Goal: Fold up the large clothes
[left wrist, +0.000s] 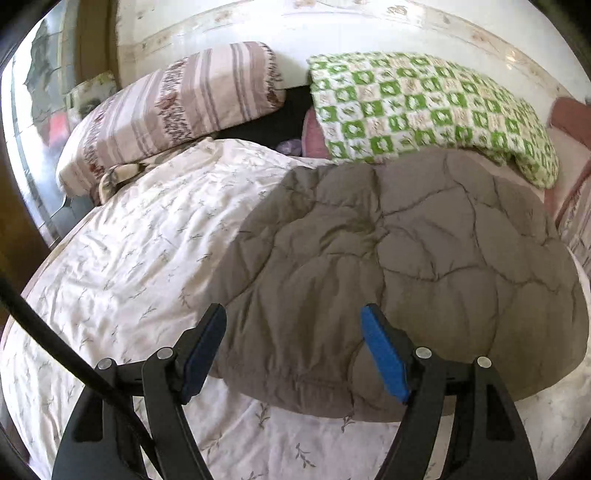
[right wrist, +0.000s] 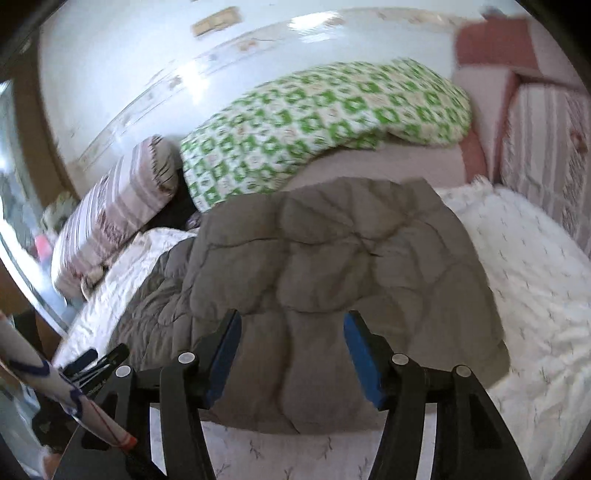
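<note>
A grey-brown quilted padded garment (left wrist: pixel 406 258) lies folded in a puffy bundle on a white bedsheet with a leaf print (left wrist: pixel 129 258). It also shows in the right wrist view (right wrist: pixel 332 266), with its near hem towards me. My left gripper (left wrist: pixel 295 317) is open and empty, hovering above the garment's near left edge. My right gripper (right wrist: pixel 291 325) is open and empty, hovering above the garment's near middle. The blue pads (left wrist: pixel 384 354) hold nothing.
A striped pillow (left wrist: pixel 177 107) lies at the back left and a green-checked pillow (left wrist: pixel 424 107) at the back, touching the garment's far edge. A white headboard (left wrist: pixel 332 33) stands behind. A striped cushion (right wrist: pixel 546 155) is at the right. A black cable (left wrist: pixel 55 339) crosses the left.
</note>
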Tool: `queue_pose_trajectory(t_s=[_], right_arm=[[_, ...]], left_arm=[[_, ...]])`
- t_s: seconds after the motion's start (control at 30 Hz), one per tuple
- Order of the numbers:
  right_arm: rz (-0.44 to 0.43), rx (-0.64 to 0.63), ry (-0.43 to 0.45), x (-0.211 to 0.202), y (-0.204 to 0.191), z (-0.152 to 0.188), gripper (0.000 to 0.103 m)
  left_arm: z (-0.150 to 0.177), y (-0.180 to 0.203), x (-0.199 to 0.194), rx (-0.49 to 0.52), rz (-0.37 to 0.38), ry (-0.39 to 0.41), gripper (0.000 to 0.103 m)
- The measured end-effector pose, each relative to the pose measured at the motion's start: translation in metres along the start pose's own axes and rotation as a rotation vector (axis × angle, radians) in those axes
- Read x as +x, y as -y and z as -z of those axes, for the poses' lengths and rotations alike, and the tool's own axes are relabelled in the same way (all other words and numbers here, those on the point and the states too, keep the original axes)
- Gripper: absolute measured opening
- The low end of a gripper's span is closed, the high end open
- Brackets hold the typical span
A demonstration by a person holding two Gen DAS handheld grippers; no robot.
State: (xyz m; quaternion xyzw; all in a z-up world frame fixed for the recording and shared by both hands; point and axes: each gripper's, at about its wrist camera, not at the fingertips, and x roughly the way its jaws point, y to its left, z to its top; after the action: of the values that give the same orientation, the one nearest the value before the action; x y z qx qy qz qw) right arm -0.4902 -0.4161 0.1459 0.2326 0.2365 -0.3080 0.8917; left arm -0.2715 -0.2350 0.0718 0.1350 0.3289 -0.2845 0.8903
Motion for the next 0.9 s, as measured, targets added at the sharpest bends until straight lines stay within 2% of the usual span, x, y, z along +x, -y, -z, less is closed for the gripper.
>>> queue_pose_trajectory(t_s=[0.07, 0.17, 0.37, 0.47, 0.67, 0.77, 0.83, 0.9], right_arm=[[0.041, -0.059, 0.011, 0.012, -0.013, 0.005, 0.063], [0.077, -0.124, -0.005, 0.041, -0.025, 0.01, 0.063], [0.144, -0.119, -0.138, 0.107, -0.011, 0.021, 0.064], [0.165, -0.132, -0.152, 0.123, -0.009, 0.023, 0.066], [0.155, -0.14, -0.146, 0.119, -0.008, 0.019, 0.066], [0.092, -0.059, -0.093, 0.094, 0.002, 0.005, 0.065], [0.148, -0.022, -0.019, 0.073, 0.02, -0.012, 0.065], [0.21, 0.019, 0.015, 0.062, 0.041, -0.02, 0.065]], left_arm=[[0.002, 0.002, 0.007, -0.001, -0.003, 0.021, 0.075], [0.004, 0.005, 0.028, 0.001, 0.008, -0.007, 0.075], [0.0, 0.005, 0.056, 0.001, -0.014, -0.01, 0.081], [-0.001, 0.005, 0.061, -0.001, -0.016, -0.013, 0.082], [0.0, 0.012, 0.062, 0.028, -0.051, 0.019, 0.082], [-0.002, 0.007, 0.06, 0.008, -0.038, 0.022, 0.082], [-0.003, 0.004, 0.059, -0.003, -0.033, 0.018, 0.082], [-0.003, 0.002, 0.06, -0.01, -0.03, 0.016, 0.082]])
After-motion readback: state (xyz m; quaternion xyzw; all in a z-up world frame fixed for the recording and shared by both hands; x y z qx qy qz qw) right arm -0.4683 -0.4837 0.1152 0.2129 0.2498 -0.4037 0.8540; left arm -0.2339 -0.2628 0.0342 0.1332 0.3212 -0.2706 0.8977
